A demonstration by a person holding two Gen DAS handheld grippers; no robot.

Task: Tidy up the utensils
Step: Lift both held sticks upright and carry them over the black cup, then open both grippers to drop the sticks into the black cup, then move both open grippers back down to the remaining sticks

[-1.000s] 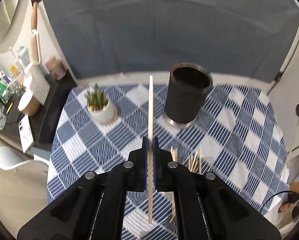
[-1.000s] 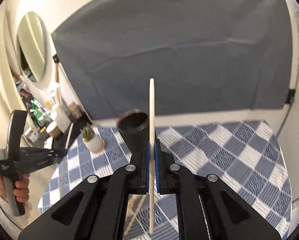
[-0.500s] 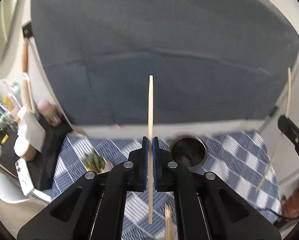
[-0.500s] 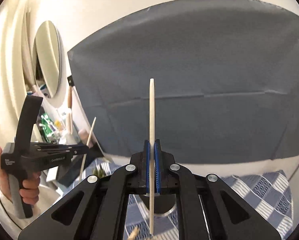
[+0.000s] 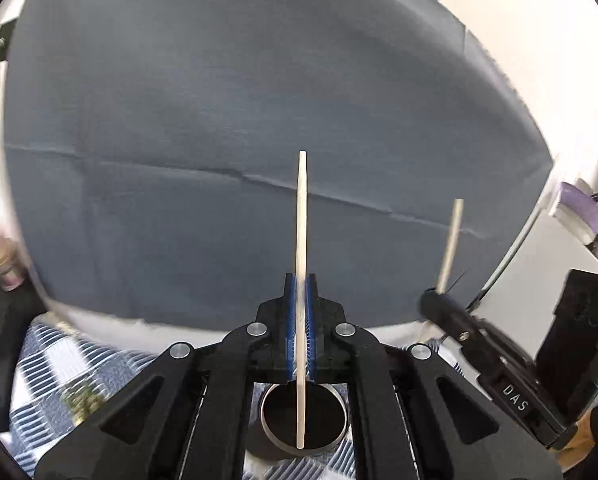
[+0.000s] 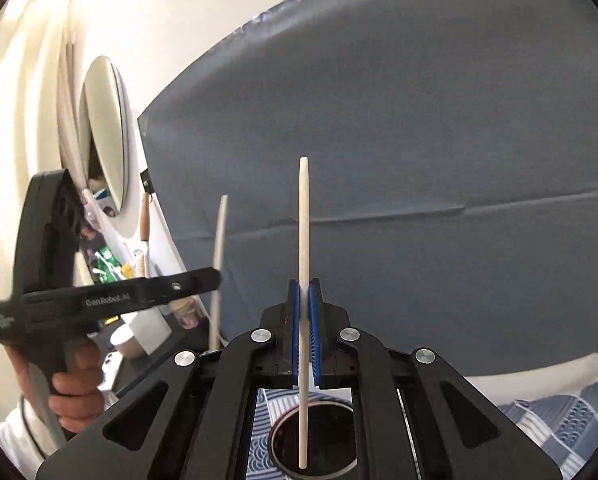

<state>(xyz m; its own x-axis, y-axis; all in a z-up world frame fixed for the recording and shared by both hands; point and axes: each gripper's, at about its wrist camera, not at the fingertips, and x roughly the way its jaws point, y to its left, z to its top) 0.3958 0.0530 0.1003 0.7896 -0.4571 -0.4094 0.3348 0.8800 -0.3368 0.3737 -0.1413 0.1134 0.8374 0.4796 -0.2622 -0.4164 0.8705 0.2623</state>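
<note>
Two grippers, both clamped tight on a chopstick apiece. Left gripper pinches left chopstick upright betw. blue pads; its lower end hangs over the mouth of the dark cup on the checked tablecloth. Right gripper likewise nips right chopstick, lower tip over the same cup's rim. Person's hand grips the left tool's handle. Behind: grey-blue backdrop, oval mirror on wall.

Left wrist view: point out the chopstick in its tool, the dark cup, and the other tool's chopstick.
Left chopstick (image 5: 302, 216), left wrist view, upper shaft.
Dark cup (image 5: 283, 420), left wrist view, interior.
Right chopstick (image 5: 451, 240), left wrist view, blurred shaft.
</note>
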